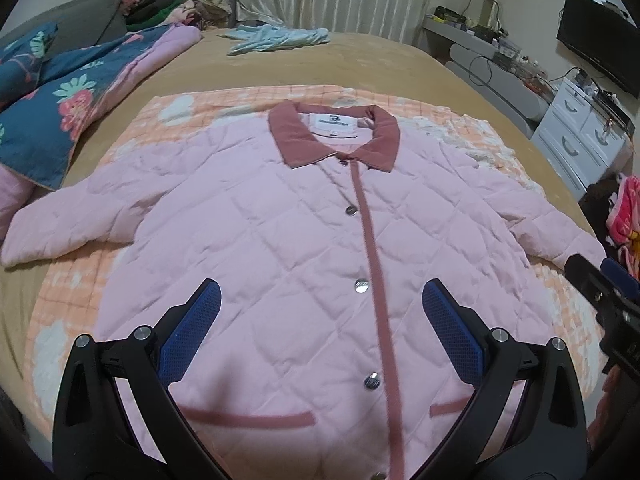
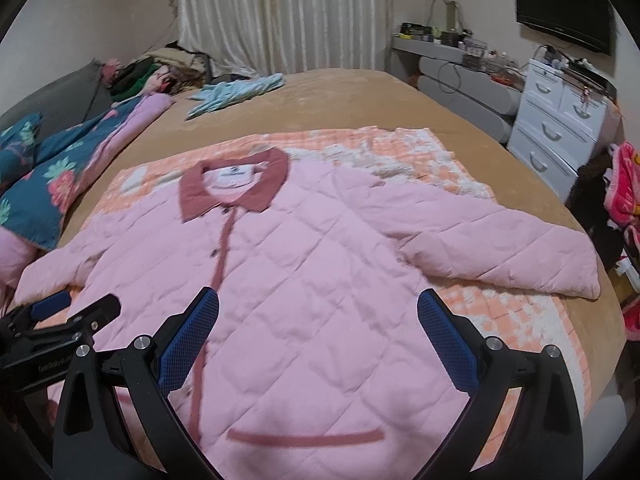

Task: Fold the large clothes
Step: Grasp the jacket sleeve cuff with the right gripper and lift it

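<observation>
A pink quilted jacket (image 1: 280, 240) (image 2: 304, 280) with a dusty-red collar (image 1: 332, 136) (image 2: 236, 188), front placket and pocket trims lies flat and buttoned, front up, on an orange checked blanket (image 1: 72, 300) (image 2: 512, 320). Both sleeves spread out sideways. My left gripper (image 1: 322, 296) hovers open above the lower front, its blue pads either side of the placket. My right gripper (image 2: 318, 304) is open too, over the jacket's right half. Each gripper shows at the edge of the other's view: the right one (image 1: 604, 300), the left one (image 2: 60, 320).
The blanket lies on a tan bed (image 1: 400, 68) (image 2: 360, 96). A floral quilt (image 1: 60, 112) (image 2: 60, 176) and piled clothes sit at the left, a light blue garment (image 1: 276, 38) (image 2: 236, 92) at the far end. White drawers (image 1: 580, 140) (image 2: 556, 120) and a shelf stand right of the bed.
</observation>
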A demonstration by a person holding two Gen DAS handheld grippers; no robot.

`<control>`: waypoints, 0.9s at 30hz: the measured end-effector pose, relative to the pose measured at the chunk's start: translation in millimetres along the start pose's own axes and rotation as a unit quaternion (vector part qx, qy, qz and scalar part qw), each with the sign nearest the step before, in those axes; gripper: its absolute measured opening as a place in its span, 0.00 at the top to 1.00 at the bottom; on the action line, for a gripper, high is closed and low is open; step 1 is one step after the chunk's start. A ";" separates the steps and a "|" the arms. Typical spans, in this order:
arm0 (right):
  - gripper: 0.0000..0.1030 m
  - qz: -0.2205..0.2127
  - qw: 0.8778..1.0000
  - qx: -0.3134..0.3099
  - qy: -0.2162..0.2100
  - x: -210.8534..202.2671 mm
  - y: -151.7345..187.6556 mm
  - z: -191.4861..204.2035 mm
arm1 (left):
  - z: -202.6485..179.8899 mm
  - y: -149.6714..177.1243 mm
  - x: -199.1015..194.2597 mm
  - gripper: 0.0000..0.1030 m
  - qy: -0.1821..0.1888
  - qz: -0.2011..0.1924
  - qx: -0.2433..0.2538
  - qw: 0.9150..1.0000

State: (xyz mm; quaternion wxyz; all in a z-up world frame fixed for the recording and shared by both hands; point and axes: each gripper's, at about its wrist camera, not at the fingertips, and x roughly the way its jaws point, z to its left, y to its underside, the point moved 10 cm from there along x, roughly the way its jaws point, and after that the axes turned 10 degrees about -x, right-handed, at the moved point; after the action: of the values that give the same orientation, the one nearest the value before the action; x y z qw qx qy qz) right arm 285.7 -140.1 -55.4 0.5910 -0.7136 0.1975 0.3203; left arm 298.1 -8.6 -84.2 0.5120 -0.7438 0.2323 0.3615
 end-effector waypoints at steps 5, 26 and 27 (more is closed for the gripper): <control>0.04 0.001 0.999 0.027 0.026 18.1 -12.6 -33.1 | -21.8 -9.5 16.1 0.08 0.006 0.002 0.010 1.000; 0.04 0.058 0.963 0.230 0.125 103.0 39.5 -221.3 | -105.0 -30.8 96.9 0.08 0.015 0.017 0.057 0.998; 0.04 0.062 0.957 0.248 0.134 105.8 47.4 -235.5 | -108.2 -30.5 101.4 0.08 0.015 0.018 0.059 0.998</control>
State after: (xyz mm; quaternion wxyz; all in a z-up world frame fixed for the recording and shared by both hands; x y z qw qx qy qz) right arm 382.9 -368.8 -139.7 0.6967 -0.5671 0.3921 0.1984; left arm 416.2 -95.4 -121.6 0.5448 -0.7132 0.2746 0.3451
